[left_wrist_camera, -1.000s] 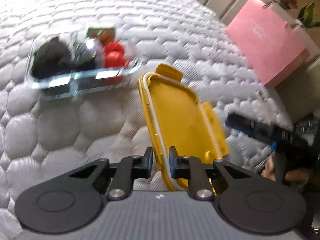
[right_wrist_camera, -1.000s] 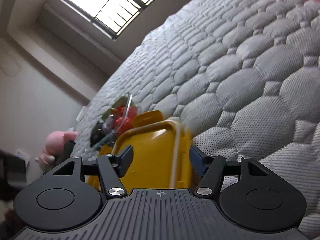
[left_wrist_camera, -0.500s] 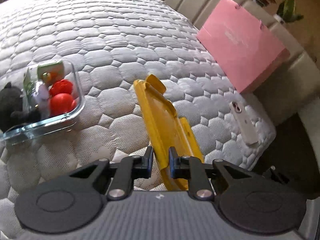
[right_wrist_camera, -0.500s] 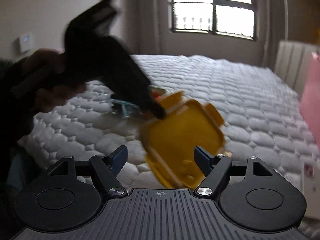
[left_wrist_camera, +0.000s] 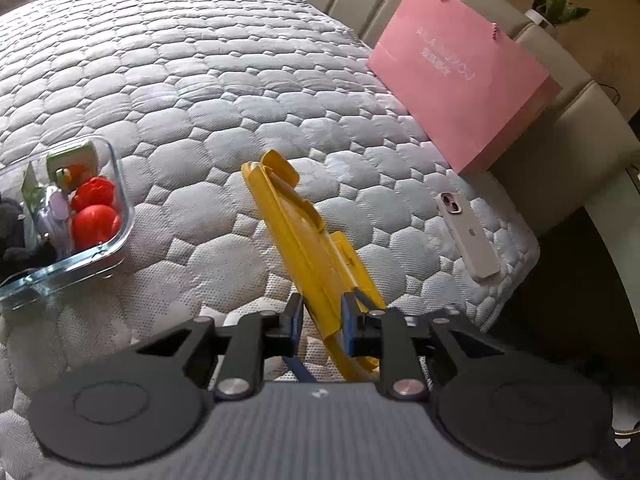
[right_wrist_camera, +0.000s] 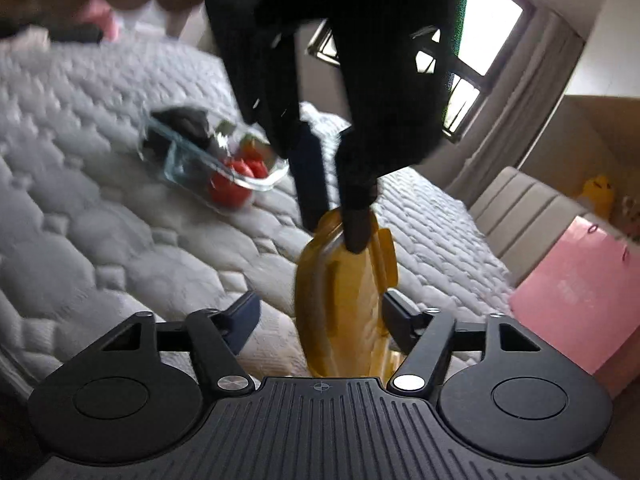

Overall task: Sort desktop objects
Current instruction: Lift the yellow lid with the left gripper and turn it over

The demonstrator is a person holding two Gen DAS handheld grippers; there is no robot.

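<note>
Yellow lid (left_wrist_camera: 316, 248): plastic, with side latches, held on edge and tilted above the bed (left_wrist_camera: 208, 92); its near end is clamped between the narrow jaws of the left hand-held gripper (left_wrist_camera: 320, 322).

Left hand-held gripper, from the right wrist view (right_wrist_camera: 340, 216): a dark, blurred shape reaching down onto the lid's far end.

Right hand-held gripper (right_wrist_camera: 320, 312): jaws wide, one finger on each side of the lid; no clear contact.

Glass container (left_wrist_camera: 100, 248): clear, rectangular, standing on the bed left of the lid and well apart from it. Holds two red round items (left_wrist_camera: 94, 220), a green-and-white packet (left_wrist_camera: 72, 160), small pale pieces and a dark soft item (left_wrist_camera: 16, 232) at its left end.

Phone (left_wrist_camera: 468, 236): pale case, back upward, lying on the bed near its right edge, right of the lid.

Pink paper bag (left_wrist_camera: 464, 76): cord handles, standing at the far right against the padded headboard (left_wrist_camera: 576, 120).

Window (right_wrist_camera: 476, 48): far side of the room, right wrist view.
</note>
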